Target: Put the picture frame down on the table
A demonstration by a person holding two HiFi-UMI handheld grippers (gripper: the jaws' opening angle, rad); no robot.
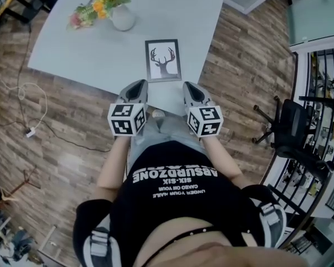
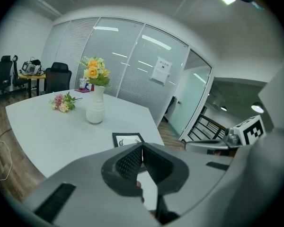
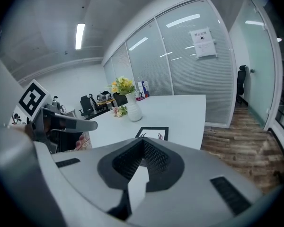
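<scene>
A black picture frame with an antler drawing lies flat on the white table, near its front edge. Both grippers hang just in front of that edge, behind the frame. My left gripper is shut with nothing between its jaws, and my right gripper is shut and empty too. In the left gripper view the frame shows just past the closed jaw tips. The right gripper view has the frame lying beyond its closed tips.
A white vase with yellow flowers stands at the table's far side, a small loose bouquet beside it. A black office chair sits on the wood floor to the right. A cable trails across the floor on the left.
</scene>
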